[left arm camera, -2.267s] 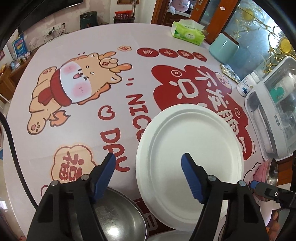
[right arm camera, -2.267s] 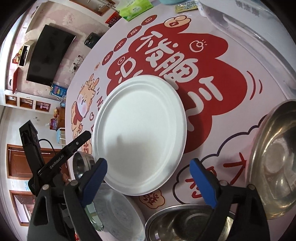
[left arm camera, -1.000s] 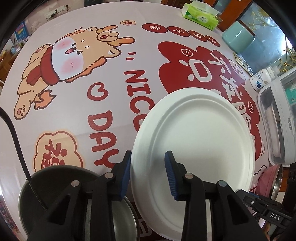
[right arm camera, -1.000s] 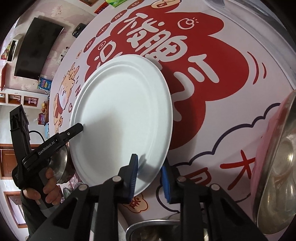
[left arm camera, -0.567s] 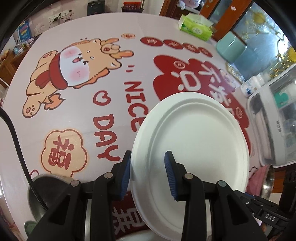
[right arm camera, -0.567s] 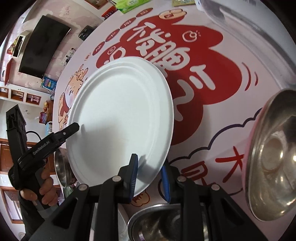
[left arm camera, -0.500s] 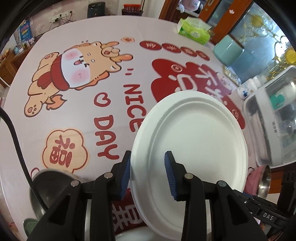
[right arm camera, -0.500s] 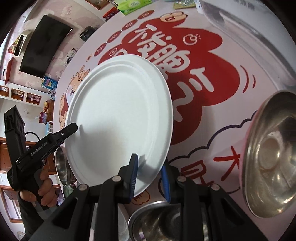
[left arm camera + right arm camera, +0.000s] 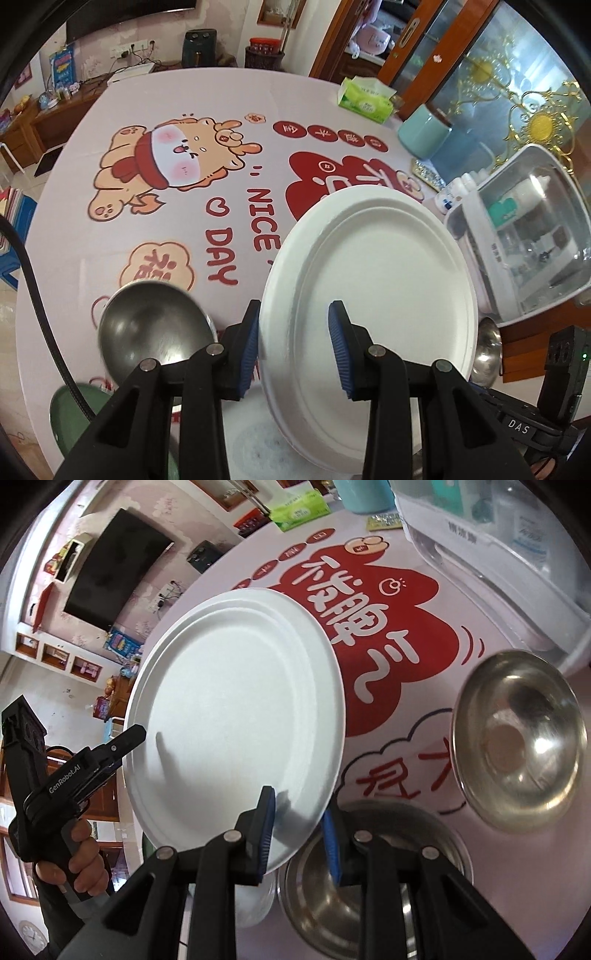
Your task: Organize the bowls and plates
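A large white paper plate (image 9: 373, 314) is held in the air above the table, tilted. My left gripper (image 9: 293, 339) is shut on its near left rim. My right gripper (image 9: 297, 830) is shut on its opposite rim (image 9: 236, 716). A steel bowl (image 9: 155, 328) sits on the table left of the left gripper. Another steel bowl (image 9: 517, 738) sits to the right in the right wrist view, and a third (image 9: 373, 878) lies below the right gripper. A green plate (image 9: 70, 413) and a white plate (image 9: 255, 443) lie at the near edge.
A round table carries a printed cloth (image 9: 184, 184). A clear plastic storage box (image 9: 524, 236) stands at the right. A teal container (image 9: 424, 136) and a green tissue pack (image 9: 365, 99) stand at the far edge. The left gripper also shows in the right wrist view (image 9: 74, 771).
Both grippers closed on the plate's rim and lifted it off the table. It has risen further in the last half second, with more of the room and the bowls showing.
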`<action>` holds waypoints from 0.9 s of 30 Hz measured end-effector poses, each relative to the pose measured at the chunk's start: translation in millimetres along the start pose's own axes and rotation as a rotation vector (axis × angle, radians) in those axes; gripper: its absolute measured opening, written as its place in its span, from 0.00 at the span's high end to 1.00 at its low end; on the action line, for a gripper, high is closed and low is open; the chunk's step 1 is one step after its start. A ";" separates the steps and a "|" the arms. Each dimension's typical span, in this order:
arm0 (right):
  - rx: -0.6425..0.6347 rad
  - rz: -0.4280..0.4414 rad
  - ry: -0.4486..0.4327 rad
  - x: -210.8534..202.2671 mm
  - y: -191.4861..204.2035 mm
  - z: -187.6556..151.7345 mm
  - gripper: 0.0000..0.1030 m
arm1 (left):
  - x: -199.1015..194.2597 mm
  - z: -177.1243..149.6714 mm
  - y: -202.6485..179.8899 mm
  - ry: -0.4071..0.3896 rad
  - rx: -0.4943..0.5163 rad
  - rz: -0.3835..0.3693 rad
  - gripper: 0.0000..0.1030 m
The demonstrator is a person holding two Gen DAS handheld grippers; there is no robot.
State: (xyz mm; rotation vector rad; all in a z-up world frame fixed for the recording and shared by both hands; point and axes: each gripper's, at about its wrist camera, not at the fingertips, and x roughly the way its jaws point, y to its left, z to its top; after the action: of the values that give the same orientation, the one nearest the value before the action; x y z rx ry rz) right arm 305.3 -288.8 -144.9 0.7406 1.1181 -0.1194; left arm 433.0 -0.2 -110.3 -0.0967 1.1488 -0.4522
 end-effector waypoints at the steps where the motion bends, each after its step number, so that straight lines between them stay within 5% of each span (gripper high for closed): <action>1: -0.005 0.005 -0.005 -3.9 1.0 -3.3 0.76 | -8.6 -4.6 -0.1 -0.008 -0.005 -0.003 0.67; 27: -0.286 0.106 -0.215 -123.4 14.2 -147.0 0.76 | -164.9 -161.6 -12.2 -0.182 -0.052 -0.048 0.67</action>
State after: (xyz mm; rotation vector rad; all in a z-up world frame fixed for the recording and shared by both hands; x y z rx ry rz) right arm 141.6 -224.0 -67.1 0.5157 0.8661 0.0493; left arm 230.2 78.6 -32.4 -0.2071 0.9811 -0.4473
